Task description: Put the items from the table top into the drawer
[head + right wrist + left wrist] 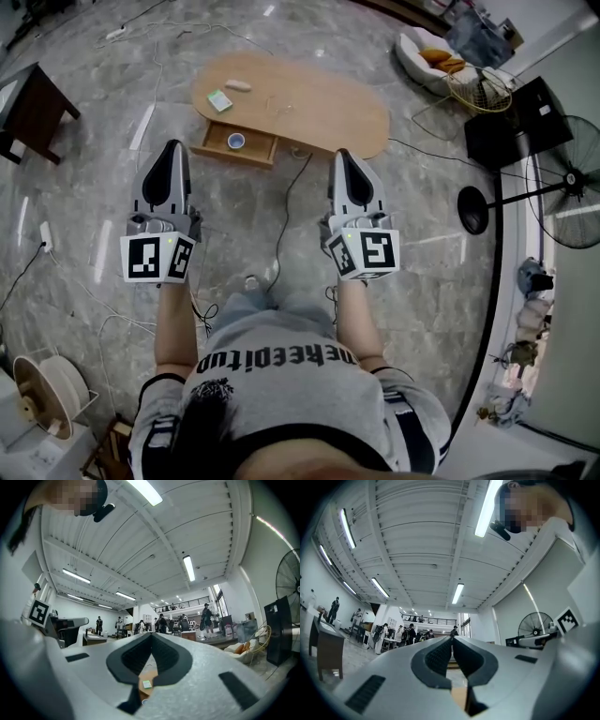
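Tan table (328, 108); green-white packet (220, 100); grey veined floor (84, 178); left tongs (173, 146), right tongs (342, 155) pale grey.

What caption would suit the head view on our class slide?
A person points the shut left gripper and right gripper toward an oval wooden table with its drawer open.

Left gripper (173, 148): pale grey moulded shell, black front section tapering to narrow nose, black ribbed pads (438, 656) inside. Right gripper (342, 155): same build. Each has white marker cube (157, 258) at rear, black square markers on faces, small green light. Person: grey T-shirt (281, 398), black block lettering (277, 358) across it, black-and-white striped sleeve bands (161, 436), faded blue denim (253, 305) on legs.
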`<move>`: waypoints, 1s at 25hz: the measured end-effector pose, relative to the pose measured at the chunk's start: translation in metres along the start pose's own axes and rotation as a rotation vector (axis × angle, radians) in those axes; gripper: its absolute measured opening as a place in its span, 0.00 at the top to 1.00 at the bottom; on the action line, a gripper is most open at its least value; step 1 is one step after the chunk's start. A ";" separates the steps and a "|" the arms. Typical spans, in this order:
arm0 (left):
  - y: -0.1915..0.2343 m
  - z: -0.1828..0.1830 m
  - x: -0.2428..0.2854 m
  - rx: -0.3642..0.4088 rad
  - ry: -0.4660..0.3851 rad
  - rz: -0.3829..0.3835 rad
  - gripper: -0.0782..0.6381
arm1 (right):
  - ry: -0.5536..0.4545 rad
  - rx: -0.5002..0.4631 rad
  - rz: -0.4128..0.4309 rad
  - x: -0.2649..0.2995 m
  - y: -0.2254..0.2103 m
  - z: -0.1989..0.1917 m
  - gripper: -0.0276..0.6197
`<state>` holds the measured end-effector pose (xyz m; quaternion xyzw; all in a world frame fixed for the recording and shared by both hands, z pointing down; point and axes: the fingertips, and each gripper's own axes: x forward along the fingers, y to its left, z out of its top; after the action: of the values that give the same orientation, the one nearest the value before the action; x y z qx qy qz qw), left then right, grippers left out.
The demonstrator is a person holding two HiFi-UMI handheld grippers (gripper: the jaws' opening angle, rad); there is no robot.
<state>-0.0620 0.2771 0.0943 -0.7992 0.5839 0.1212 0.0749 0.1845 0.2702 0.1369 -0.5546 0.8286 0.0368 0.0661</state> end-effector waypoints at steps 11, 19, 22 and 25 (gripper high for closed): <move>0.024 -0.016 0.028 -0.025 -0.009 -0.006 0.87 | 0.029 -0.018 -0.001 0.032 0.000 -0.012 0.96; 0.026 -0.030 0.085 0.006 -0.014 0.016 0.87 | 0.013 -0.001 0.034 0.086 -0.040 -0.024 0.96; 0.027 -0.033 0.117 0.023 -0.025 0.016 0.87 | 0.000 0.008 0.052 0.117 -0.059 -0.025 0.96; 0.022 -0.032 0.149 0.042 -0.055 0.019 0.87 | -0.006 0.007 0.083 0.147 -0.080 -0.022 0.96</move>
<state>-0.0362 0.1255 0.0837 -0.7882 0.5917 0.1314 0.1064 0.2017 0.1028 0.1371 -0.5195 0.8509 0.0381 0.0690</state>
